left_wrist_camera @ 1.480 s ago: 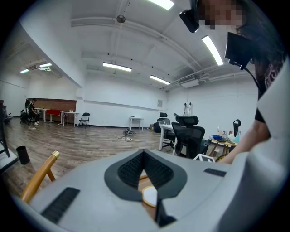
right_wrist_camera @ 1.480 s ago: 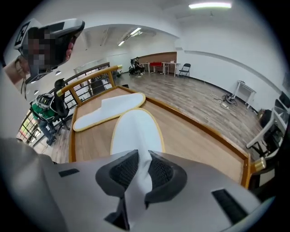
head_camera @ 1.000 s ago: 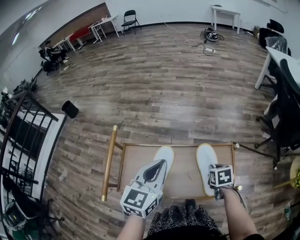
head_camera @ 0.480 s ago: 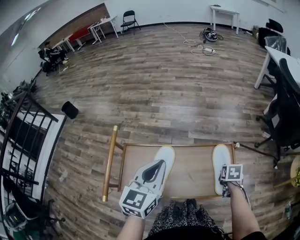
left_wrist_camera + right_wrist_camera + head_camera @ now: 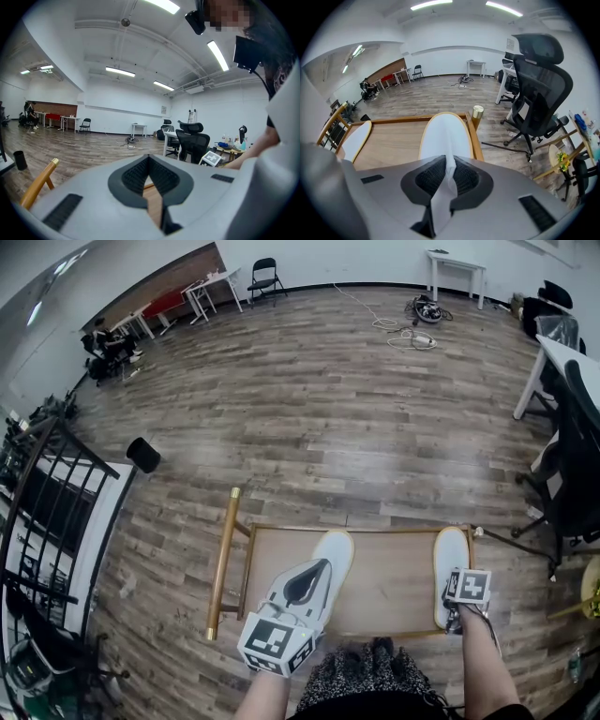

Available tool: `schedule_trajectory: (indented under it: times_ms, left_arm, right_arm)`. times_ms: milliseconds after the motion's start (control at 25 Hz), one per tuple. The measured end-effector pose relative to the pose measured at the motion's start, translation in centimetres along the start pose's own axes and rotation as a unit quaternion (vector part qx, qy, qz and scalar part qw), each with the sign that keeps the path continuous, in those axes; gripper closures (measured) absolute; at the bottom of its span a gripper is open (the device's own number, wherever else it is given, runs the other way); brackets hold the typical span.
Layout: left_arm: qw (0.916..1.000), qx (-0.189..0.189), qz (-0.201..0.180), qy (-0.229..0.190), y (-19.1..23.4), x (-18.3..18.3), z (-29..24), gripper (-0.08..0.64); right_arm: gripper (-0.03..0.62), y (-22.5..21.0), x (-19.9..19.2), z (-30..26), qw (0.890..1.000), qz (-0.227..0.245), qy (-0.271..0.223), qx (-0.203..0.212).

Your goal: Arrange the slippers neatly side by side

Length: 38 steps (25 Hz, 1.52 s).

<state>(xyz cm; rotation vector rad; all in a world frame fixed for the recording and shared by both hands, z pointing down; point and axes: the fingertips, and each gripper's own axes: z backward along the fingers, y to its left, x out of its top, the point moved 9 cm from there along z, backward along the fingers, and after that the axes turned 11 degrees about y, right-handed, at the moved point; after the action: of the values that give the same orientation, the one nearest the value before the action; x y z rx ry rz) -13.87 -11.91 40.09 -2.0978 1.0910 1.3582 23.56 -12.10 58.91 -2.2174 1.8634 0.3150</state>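
- Head view: R gripper (image 5: 453, 613) clenched on heel edge of R slipper (image 5: 450, 559), lower right of frame, by right rim of wooden tray (image 5: 389, 592).
- Lying lengthwise up-down in frame, toe toward top.
- L slipper (image 5: 335, 554) lower centre, well apart, toe up, leaning slightly right.
- L gripper (image 5: 307, 579) overlapping its lower end, jaws together, gripping nothing.

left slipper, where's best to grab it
Probably its thin near edge, coming from the person's side: the left slipper lies flat on the tray, long axis pointing away, just as the right gripper pinches the right slipper.
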Motion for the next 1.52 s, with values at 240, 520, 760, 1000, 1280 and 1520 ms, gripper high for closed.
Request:
schedule_trajectory:
  times_ms: [240, 520, 760, 1000, 1280, 1520]
  left_arm:
    - [1.0000, 0.001, -0.003, -0.007, 0.3, 0.2, 0.7, 0.566]
    - [0.9999, 0.008, 0.007, -0.013, 0.7, -0.3, 1.7, 0.566]
    - [0.9994, 0.024, 0.020, -0.013, 1.7, -1.2, 3.5, 0.566]
    - [0.9987, 0.039, 0.033, -0.010, 2.5, -2.4, 5.7, 0.566]
    - [0.9989, 0.039, 0.026, -0.009, 3.0, -3.1, 7.6, 0.566]
    - [0.9982, 0.045, 0.041, 0.003, 3.3, -4.6, 9.1, 0.566]
  right_arm:
    - [0.494, 0.5, -0.5, 1.1, 1.000, 0.006, -0.020, 0.013]
    - [0.460, 0.2, -1.1, 4.3, 0.999, -0.006, -0.050, 0.020]
    - [0.460, 6.8, -2.2, 8.6, 0.991, 0.027, -0.108, 0.075]
    - [0.460, 18.8, -2.7, 6.7, 0.974, 0.107, -0.061, 0.189]
    - [0.423, 26.9, -2.4, 3.8, 0.971, 0.072, -0.017, 0.227]
    - [0.419, 30.0, -1.2, 1.8, 0.979, 0.052, -0.007, 0.199]
